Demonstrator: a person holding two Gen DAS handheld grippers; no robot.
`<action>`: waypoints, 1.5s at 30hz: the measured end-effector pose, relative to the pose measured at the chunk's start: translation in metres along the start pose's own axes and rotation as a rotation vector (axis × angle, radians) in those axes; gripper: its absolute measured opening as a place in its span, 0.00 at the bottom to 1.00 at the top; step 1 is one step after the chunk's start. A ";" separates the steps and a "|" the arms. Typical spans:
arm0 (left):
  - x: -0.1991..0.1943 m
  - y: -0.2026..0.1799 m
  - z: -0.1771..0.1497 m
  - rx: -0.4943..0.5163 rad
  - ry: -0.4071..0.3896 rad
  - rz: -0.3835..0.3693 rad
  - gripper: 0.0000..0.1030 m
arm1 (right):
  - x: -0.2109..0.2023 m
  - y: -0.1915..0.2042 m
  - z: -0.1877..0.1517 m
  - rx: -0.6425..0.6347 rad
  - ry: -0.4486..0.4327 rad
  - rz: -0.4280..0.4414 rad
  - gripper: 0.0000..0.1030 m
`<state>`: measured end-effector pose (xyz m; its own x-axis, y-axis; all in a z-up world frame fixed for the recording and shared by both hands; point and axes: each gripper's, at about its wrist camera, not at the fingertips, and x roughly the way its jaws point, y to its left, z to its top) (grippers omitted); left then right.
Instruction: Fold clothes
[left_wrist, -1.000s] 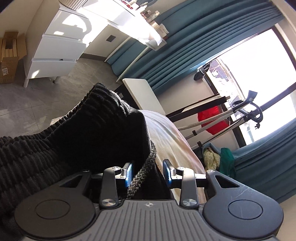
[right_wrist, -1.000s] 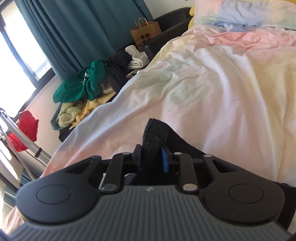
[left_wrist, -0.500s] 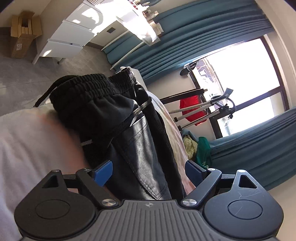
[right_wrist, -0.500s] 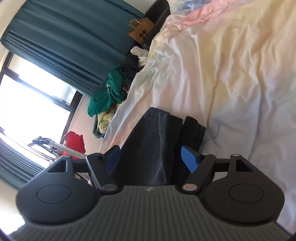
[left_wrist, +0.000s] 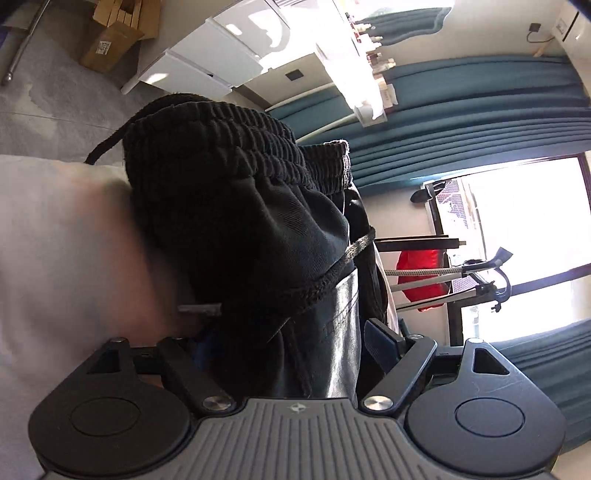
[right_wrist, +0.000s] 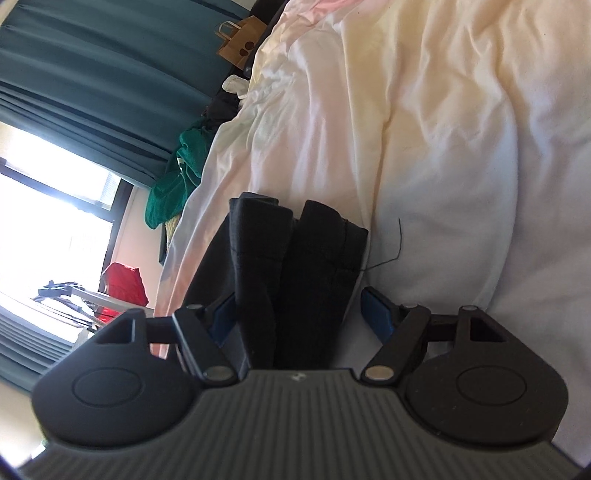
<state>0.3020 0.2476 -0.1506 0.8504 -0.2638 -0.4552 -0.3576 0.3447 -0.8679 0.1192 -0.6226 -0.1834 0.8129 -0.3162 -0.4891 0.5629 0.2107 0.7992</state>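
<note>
Both the left gripper (left_wrist: 291, 332) and right gripper (right_wrist: 301, 314) have released the black trousers (left_wrist: 258, 229), jaws spread.

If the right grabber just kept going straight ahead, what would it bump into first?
Most likely the black pants. The right gripper is open and the folded cloth already lies between its fingers, reaching ahead onto the bedsheet. Whether they already touch cannot be told.
</note>
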 end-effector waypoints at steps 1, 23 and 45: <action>0.004 -0.003 0.001 -0.004 -0.001 0.023 0.77 | 0.002 0.002 0.000 -0.014 -0.021 -0.007 0.59; -0.133 -0.066 0.029 0.103 -0.020 0.043 0.14 | -0.131 -0.014 -0.014 0.086 -0.103 -0.052 0.13; -0.288 0.029 -0.010 0.287 0.020 0.039 0.52 | -0.155 -0.089 -0.021 0.196 0.104 -0.046 0.13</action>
<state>0.0428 0.3248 -0.0463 0.8294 -0.2615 -0.4936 -0.2643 0.5948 -0.7592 -0.0542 -0.5730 -0.1862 0.8037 -0.2221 -0.5520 0.5682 0.0113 0.8228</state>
